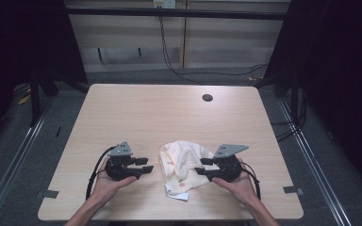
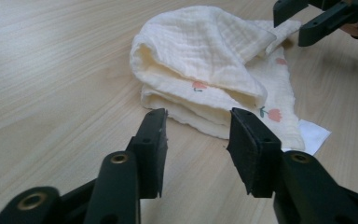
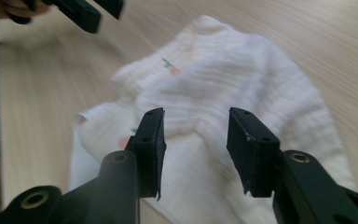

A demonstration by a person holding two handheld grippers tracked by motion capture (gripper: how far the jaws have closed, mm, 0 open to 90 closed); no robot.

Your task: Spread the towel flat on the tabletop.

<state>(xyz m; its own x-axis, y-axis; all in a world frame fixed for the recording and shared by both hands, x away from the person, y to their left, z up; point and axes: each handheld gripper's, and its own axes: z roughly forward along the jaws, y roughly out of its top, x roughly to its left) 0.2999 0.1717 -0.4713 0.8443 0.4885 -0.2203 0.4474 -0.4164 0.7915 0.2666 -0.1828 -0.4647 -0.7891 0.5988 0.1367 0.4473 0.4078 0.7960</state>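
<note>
Where the pale wood table (image 1: 169, 113) sits on grey floor amid dark curtains, a crumpled cream cloth (image 1: 184, 162) with small fruit prints lies near its front edge, between my left gripper (image 1: 143, 165) and right gripper (image 1: 201, 167), both with jaws apart, gripping nothing.

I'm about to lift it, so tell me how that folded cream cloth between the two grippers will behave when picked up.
The cloth will probably go floppy: its crinkled layers already sag and bulge. It looks thin and light, so lifting one edge would likely let the folds fall open.
</note>
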